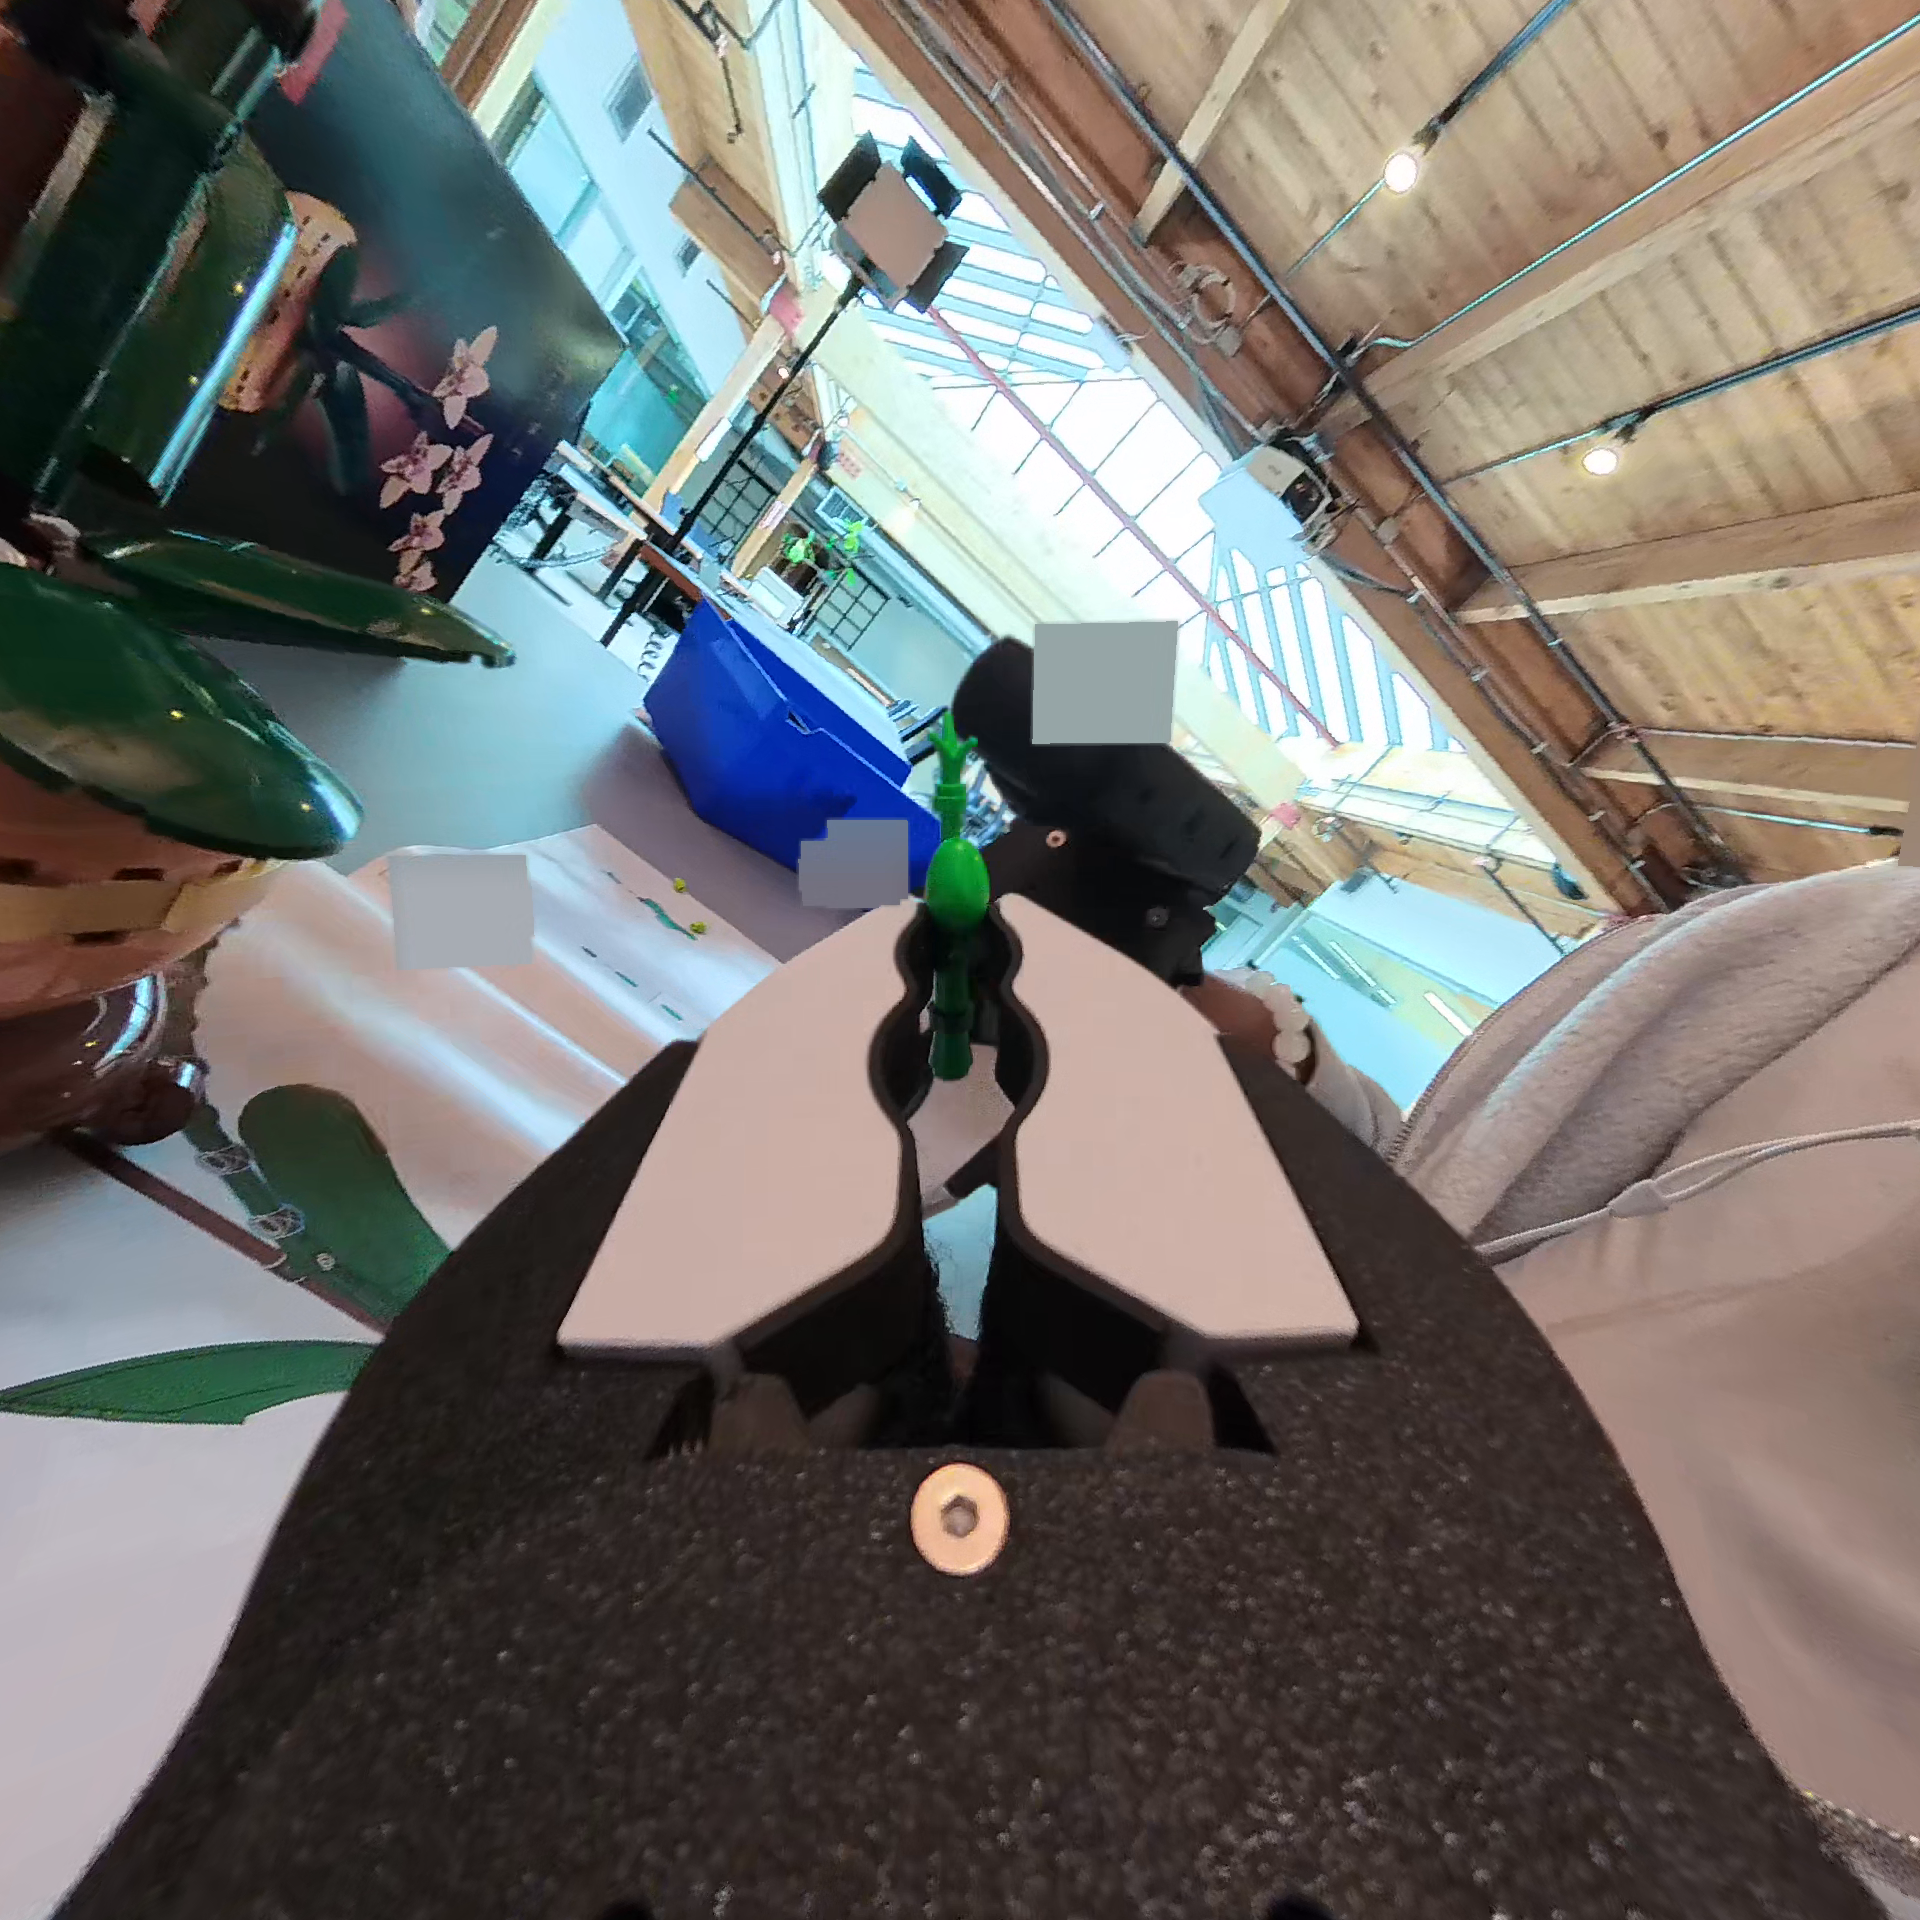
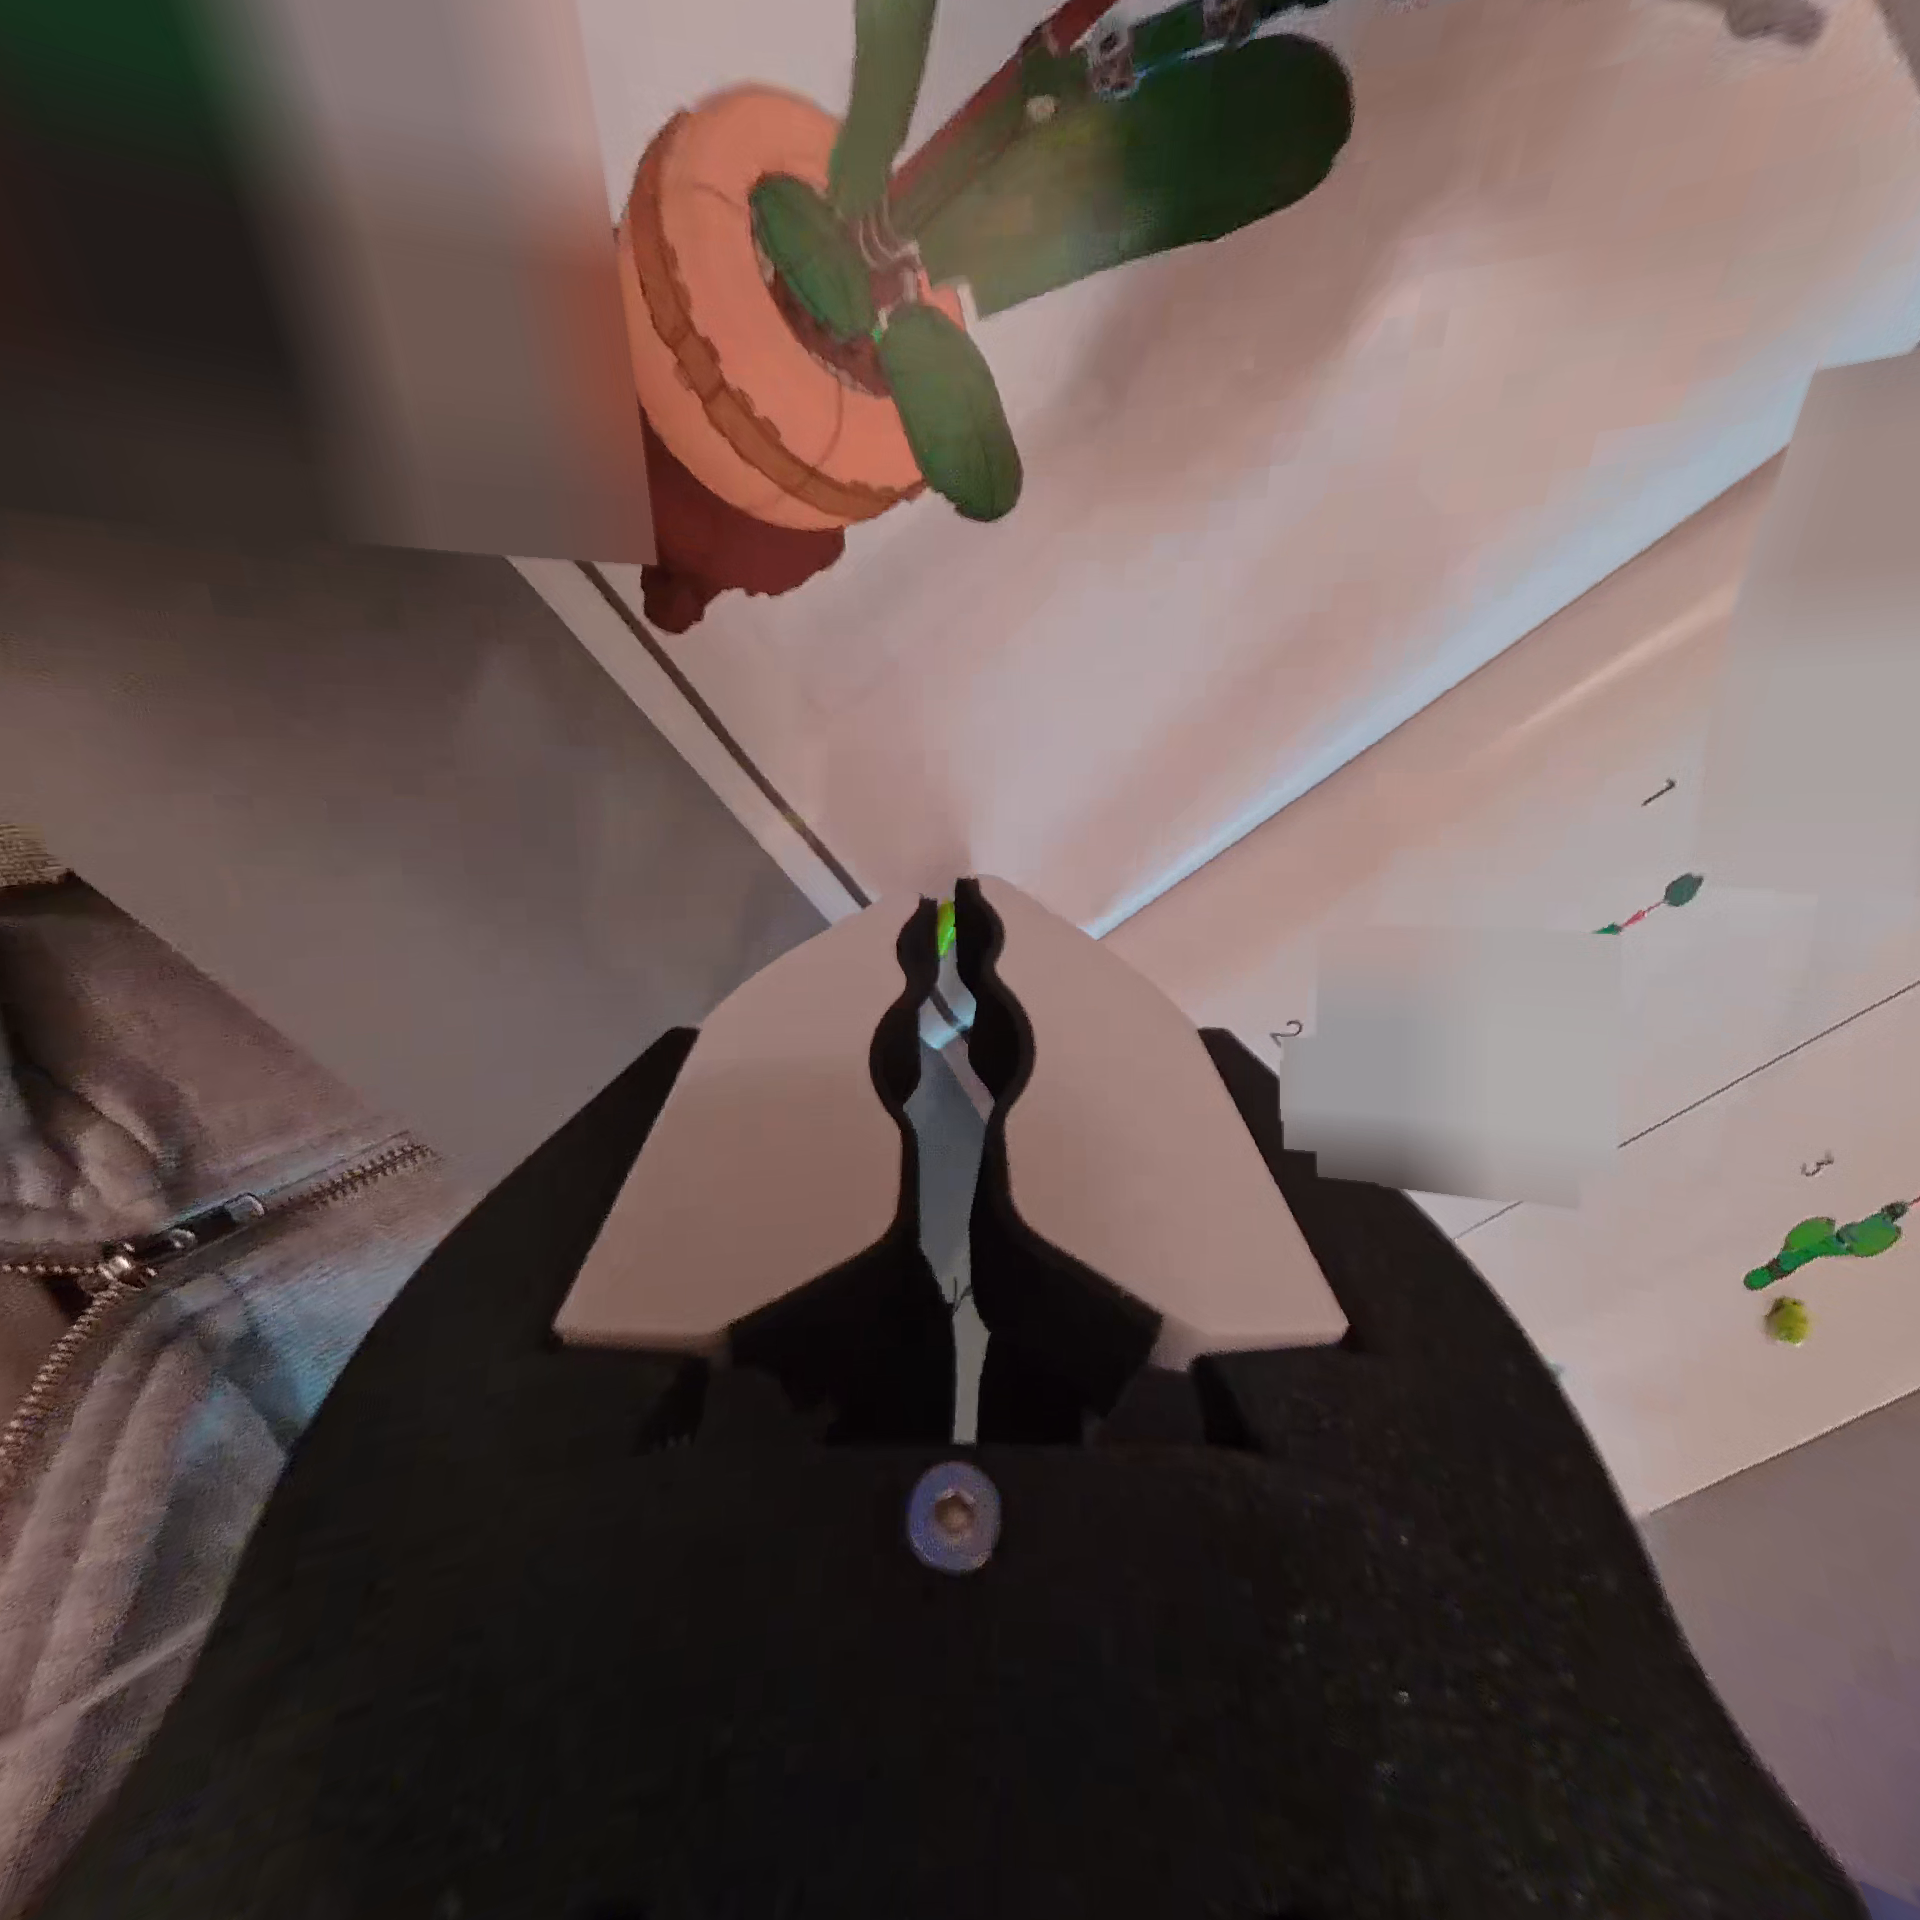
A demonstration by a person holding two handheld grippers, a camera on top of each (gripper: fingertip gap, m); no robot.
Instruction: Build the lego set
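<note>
My left gripper (image 1: 954, 914) is shut on a green stem piece with an oval bud (image 1: 953, 883) that stands up out of the fingertips. My right gripper (image 2: 943, 902) is shut on a small lime-green piece (image 2: 944, 925), mostly hidden between the fingertips. The built lego plant, a terracotta-coloured pot (image 2: 727, 343) with dark green leaves (image 2: 951, 421), lies in the upper part of the right wrist view; the same pot (image 1: 94, 904) and leaves (image 1: 156, 727) fill the left edge of the left wrist view. The other gripper (image 1: 1122, 831) shows dark behind the bud.
An open instruction booklet (image 2: 1455, 727) covers the table, with printed part pictures (image 2: 1829, 1262) at right. The dark set box (image 1: 416, 343) stands at the back left, a blue bin (image 1: 769, 748) behind it. A person's grey zip sleeve (image 2: 156, 1299) and pale sleeve (image 1: 1714, 1195) are close. The gap from one gripper's tips to the other's is roughly 15 centimeters. My right gripper's tips are some 9 centimeters from the terracotta-coloured pot (image 2: 727, 343).
</note>
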